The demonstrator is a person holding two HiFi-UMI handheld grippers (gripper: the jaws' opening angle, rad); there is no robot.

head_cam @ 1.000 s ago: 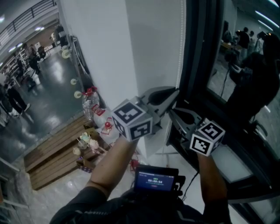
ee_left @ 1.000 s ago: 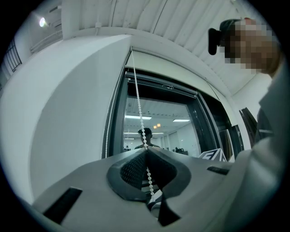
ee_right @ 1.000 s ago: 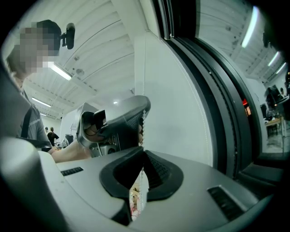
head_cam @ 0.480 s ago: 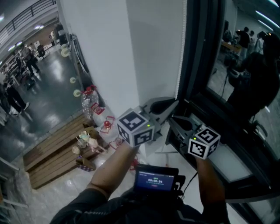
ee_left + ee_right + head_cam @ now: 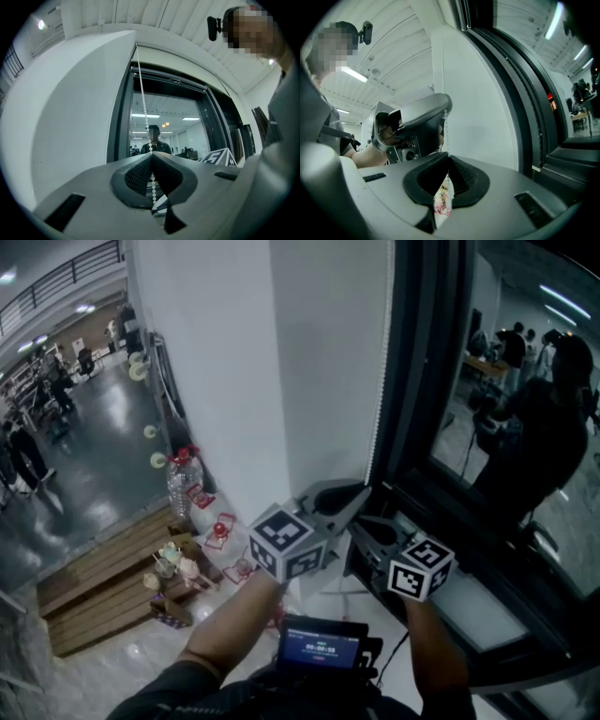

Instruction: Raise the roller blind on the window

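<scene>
One bead chain [image 5: 380, 381] vanishes behind the left tool [image 5: 363, 493]

Matt plastic, glossy beads and glass

The left hand-held gripper [image 5: 151, 157] and right hand-held gripper [image 5: 447, 161] had smooth matt grey plastic shells and black, finely textured pads [image 5: 136, 176]. The bead chain [image 5: 143, 101] looked like glossy white plastic. The wall [image 5: 244, 381] was matt white, the window glass [image 5: 525, 427] mirror-glossy, the floor [image 5: 94, 474] polished, and the planks [image 5: 103, 587] bare wood.

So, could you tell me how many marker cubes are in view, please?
2: the left cube sits on the left gripper; the right cube on the right gripper. None seems hidden.
</scene>
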